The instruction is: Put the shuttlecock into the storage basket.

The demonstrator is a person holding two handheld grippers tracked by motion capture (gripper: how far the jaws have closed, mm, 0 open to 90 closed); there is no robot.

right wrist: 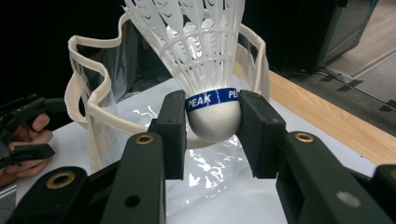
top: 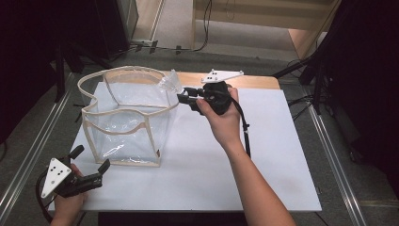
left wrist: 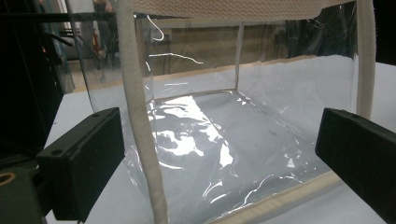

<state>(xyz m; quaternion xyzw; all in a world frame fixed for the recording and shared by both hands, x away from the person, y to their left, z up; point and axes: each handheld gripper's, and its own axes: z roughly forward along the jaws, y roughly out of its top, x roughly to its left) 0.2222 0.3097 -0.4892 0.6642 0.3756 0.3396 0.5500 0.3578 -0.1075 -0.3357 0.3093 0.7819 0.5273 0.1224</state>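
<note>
A white plastic shuttlecock (right wrist: 201,51) with a blue "PEAK" band is pinched at its cork base by my right gripper (right wrist: 212,125), skirt pointing away. In the high view, the right gripper (top: 182,98) holds the shuttlecock (top: 170,83) at the right rim of a clear plastic bag with cream fabric trim (top: 127,117). The bag (right wrist: 91,109) stands open-topped and looks empty. My left gripper (top: 92,159) is open near the table's front left corner, just short of the bag's front wall. In its own view, the left gripper (left wrist: 219,135) has its jaws wide apart facing the bag (left wrist: 135,93).
The bag stands on a white board (top: 263,155) laid over a wooden table (top: 263,82). Dark stands and cables surround the table on a grey floor. The person's other hand with the left gripper (right wrist: 23,133) appears at the far left of the right gripper view.
</note>
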